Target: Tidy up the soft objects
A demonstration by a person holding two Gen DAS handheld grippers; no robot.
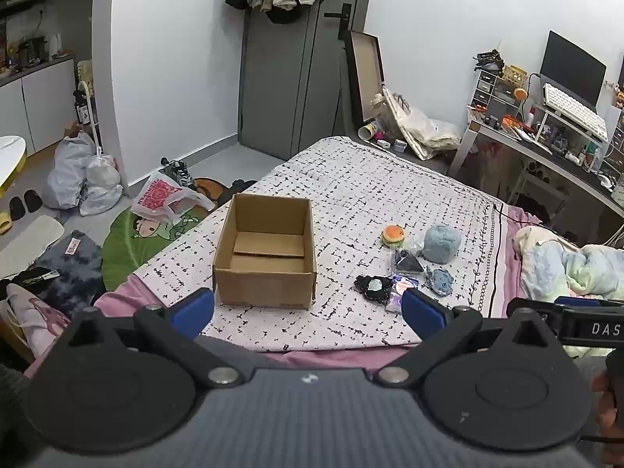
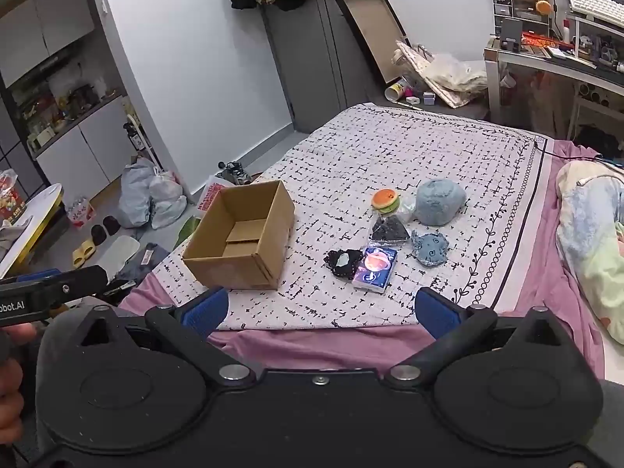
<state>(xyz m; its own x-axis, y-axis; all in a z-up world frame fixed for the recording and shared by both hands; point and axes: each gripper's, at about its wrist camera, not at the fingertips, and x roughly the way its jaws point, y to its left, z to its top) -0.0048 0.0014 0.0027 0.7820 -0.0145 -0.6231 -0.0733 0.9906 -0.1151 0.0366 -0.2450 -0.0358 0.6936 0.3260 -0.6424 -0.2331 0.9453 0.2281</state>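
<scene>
Nearest, left hand-held gripper (image 1: 308,312) and right hand-held gripper (image 2: 320,310): fingers spread wide, nothing between them, hovering short of the bed's (image 2: 448,144) near edge, probably poised for a first pick. Just past that edge, toward the near left corner, an open cardboard box (image 2: 240,247), empty, likely set there as the bin. Right of the box, clustered mid-bed: black pouch (image 2: 343,261), tissue pack (image 2: 374,269), blue fish plush (image 2: 429,247), dark triangular packet (image 2: 390,230). Farther back, burger squishy (image 2: 385,199) and fluffy blue ball (image 2: 438,202), almost touching. None boxed yet.
</scene>
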